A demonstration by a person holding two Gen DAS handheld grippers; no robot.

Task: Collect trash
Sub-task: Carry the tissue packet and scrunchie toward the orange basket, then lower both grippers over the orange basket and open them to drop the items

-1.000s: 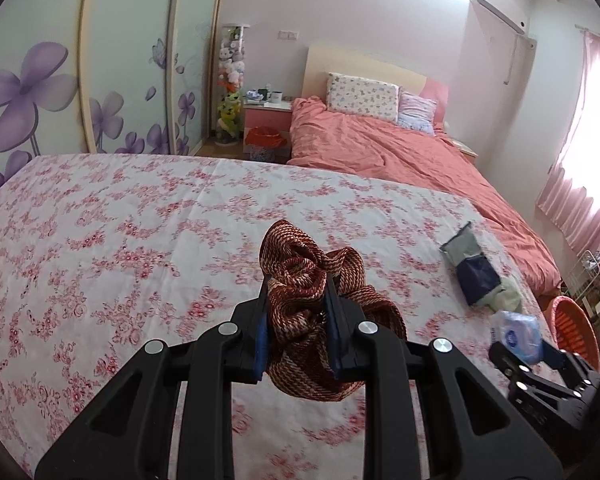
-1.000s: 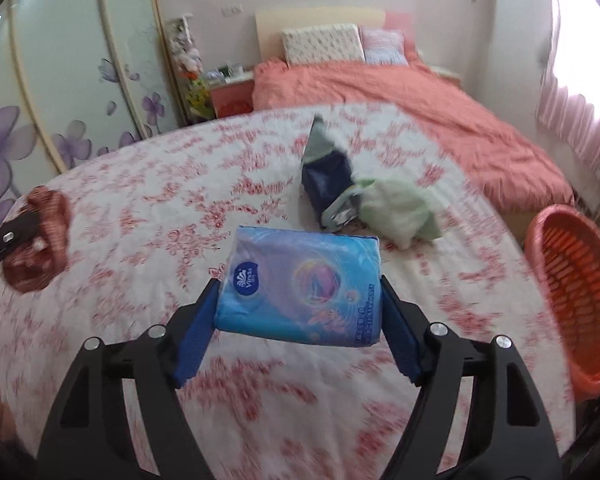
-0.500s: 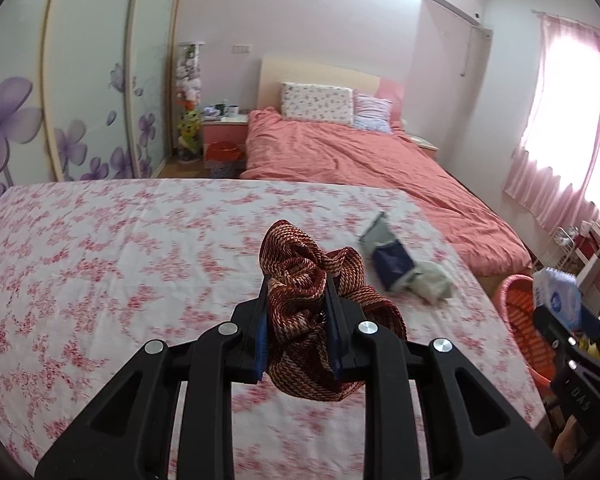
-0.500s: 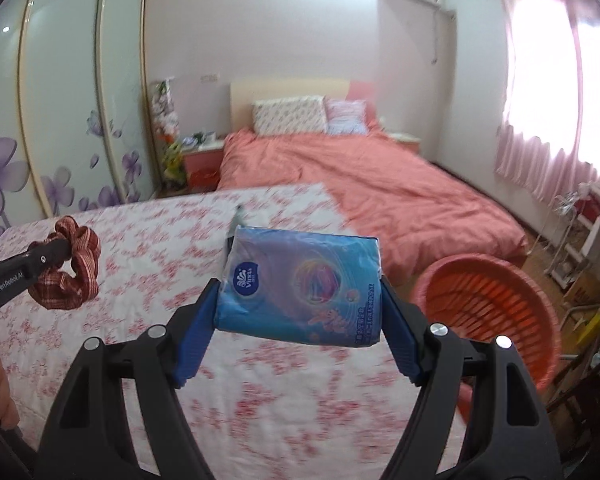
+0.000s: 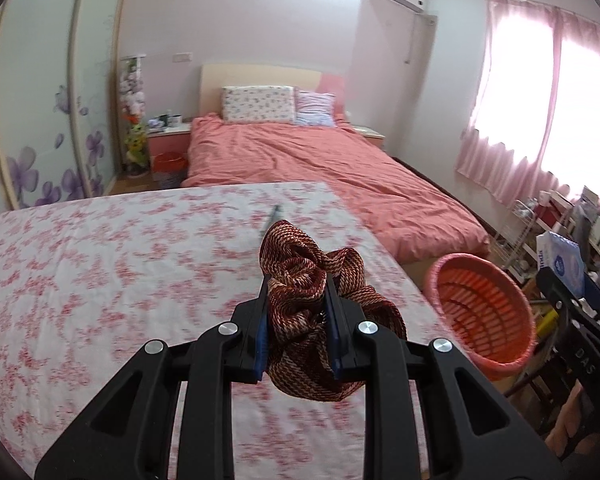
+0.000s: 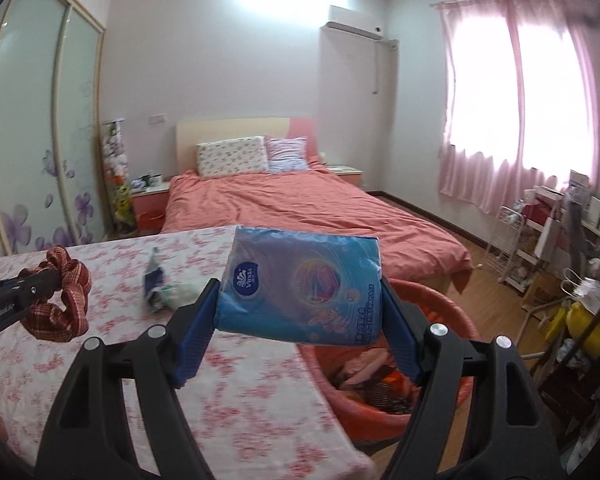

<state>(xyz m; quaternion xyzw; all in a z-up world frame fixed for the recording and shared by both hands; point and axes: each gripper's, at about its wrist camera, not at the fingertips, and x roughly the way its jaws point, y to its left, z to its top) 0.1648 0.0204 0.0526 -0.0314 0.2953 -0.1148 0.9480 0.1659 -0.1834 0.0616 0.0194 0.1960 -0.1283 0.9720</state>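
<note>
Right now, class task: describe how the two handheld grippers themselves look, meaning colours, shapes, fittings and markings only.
Both the left gripper and the right gripper are matte black plastic frames with triangular cut-outs, silver round bolt heads and blue finger pads. White lettering marks the sides; it is too blurred to read fully. No cables or sleeves show.

surface: floral sheet (image 6: pixel 112 352) | on it: dark blue packet (image 6: pixel 153 280), touching pale green wad (image 6: pixel 182 292) on the packet's right | floor: wood (image 6: pixel 480 256), orange basket (image 6: pixel 456 380) standing just off the sheet's right edge
</note>
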